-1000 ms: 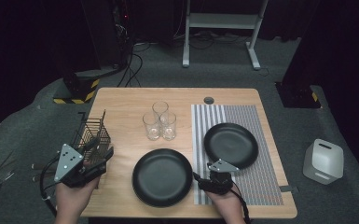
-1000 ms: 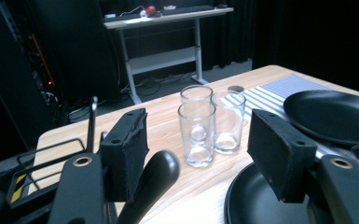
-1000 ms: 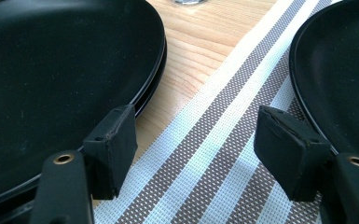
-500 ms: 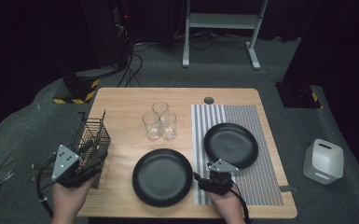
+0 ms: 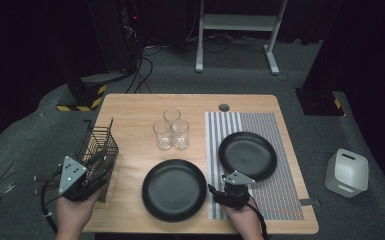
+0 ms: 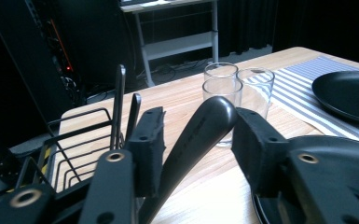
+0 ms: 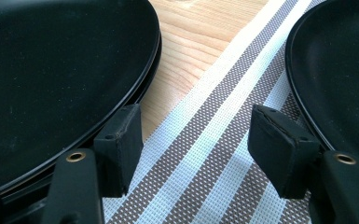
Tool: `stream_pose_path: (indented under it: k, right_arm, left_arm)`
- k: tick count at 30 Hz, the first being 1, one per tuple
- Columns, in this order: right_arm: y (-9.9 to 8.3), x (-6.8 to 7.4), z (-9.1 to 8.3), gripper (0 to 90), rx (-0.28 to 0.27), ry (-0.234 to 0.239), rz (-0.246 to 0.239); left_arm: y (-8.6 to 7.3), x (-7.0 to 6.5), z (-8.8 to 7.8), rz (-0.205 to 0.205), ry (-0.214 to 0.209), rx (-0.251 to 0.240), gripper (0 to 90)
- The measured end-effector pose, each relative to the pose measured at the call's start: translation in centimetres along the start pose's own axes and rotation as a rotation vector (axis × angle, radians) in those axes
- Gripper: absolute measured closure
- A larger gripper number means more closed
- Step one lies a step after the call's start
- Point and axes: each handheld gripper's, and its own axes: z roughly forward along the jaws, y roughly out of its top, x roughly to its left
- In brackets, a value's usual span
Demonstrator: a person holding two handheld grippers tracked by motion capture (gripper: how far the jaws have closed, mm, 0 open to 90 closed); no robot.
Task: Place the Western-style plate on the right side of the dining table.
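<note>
The left hand-held gripper (image 5: 94, 167) sits at the near left edge of the pale wooden bench (image 5: 135, 107), over the black wire cutlery basket (image 5: 100, 142); in the left gripper view its jaws have just been closing around the rounded dark metal utensil handle (image 6: 200, 133), which rises slanted out of the basket between the two black pads; the right pad (image 6: 256, 149) touches the handle's tip, while the left pad (image 6: 149, 140) stands just beside the shaft, and whether it presses I cannot tell; two more thin dark utensil handles (image 6: 120, 100) stand upright in the basket just behind the left pad.

Three clear drinking glasses (image 5: 172, 131) stand clustered in the middle of the bench, touching or nearly so; the large round black plate (image 5: 175, 189) lies on bare wood near the front edge; a second round black plate (image 5: 247, 155) rests on the grey-and-white striped woven placemat (image 5: 280, 200) to the right.

The right hand-held gripper (image 5: 226, 194) lies low at the near edge, between the two plates; its jaws have just been closing a little, yet they stand spread with only the striped mat between them; in the right gripper view its left pad (image 7: 119, 147) is tucked just under the rim of the near plate (image 7: 51, 70), and its right pad (image 7: 279, 149) sits just beside the rim of the plate on the mat (image 7: 340, 70).
</note>
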Motion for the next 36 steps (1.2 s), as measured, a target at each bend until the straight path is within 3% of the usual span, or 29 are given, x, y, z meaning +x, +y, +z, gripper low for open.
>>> stream_pose_path:
  k: [14, 36]
  right_arm:
    - [0.0, 0.0, 0.1, 36.7, 0.006, 0.003, 0.002]
    - [-0.1, -0.1, 0.1, 36.3, 0.008, 0.011, 0.005]
  left_arm:
    - [-0.4, -0.1, 0.0, 0.048, 0.031, 0.008, 67.5]
    - [0.0, 1.9, -0.6, -0.006, 0.032, -0.022, 69.8]
